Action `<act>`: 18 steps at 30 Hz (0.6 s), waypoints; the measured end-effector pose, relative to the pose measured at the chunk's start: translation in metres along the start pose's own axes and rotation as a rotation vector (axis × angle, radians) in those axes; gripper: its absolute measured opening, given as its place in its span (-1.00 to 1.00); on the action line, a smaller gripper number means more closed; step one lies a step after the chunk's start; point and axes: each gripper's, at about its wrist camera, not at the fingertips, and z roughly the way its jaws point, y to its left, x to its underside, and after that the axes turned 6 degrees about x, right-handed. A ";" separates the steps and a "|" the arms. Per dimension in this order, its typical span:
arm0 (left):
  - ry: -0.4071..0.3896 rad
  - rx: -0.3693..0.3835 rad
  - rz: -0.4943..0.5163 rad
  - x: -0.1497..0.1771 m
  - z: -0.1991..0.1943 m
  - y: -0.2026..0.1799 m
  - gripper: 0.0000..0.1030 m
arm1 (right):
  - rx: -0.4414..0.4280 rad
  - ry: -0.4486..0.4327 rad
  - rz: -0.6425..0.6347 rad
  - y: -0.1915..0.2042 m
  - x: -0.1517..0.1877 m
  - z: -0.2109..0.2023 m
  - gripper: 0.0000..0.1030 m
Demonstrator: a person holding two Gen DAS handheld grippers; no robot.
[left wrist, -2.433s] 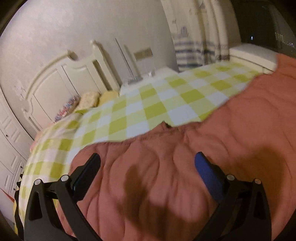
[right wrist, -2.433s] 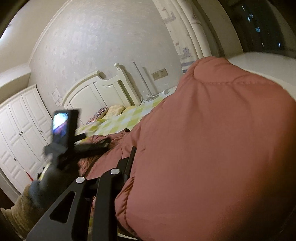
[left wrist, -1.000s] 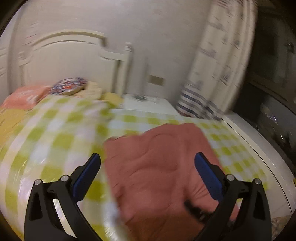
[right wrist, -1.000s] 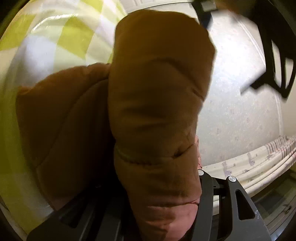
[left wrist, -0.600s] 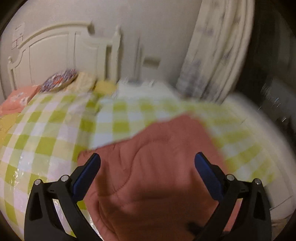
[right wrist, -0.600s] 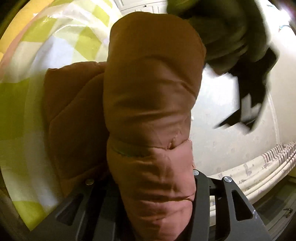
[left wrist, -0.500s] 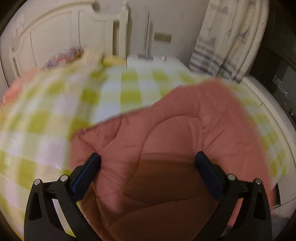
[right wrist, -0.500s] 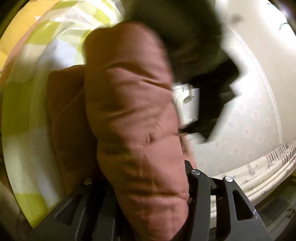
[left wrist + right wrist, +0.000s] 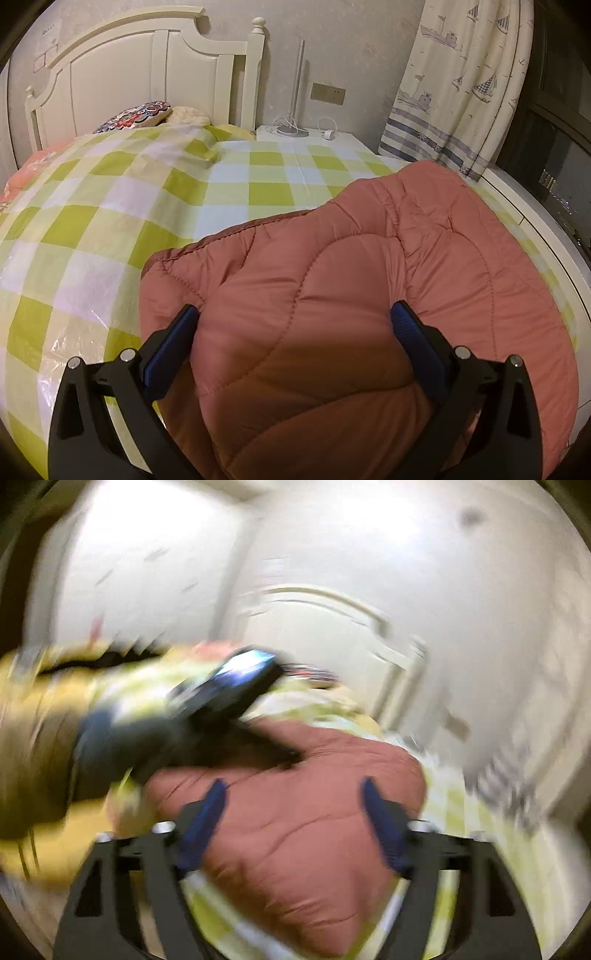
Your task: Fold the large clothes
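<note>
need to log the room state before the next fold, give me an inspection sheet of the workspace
surface: bed under a green and white checked cover.
job's things: pink quilted coat bunched on the near right part of the bed.
clutter: patterned cushion by the headboard.
grippers: left gripper open, coat bulging between its pads; right gripper open over the coat, its jaws having just opened, view blurred.
cables: white cord and plug on the nightstand.
surroundings: boat-print curtain, wall socket.
</note>
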 end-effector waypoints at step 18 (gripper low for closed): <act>-0.052 -0.294 -0.010 -0.041 -0.050 -0.055 0.96 | 0.042 0.239 -0.133 0.039 0.055 0.098 0.76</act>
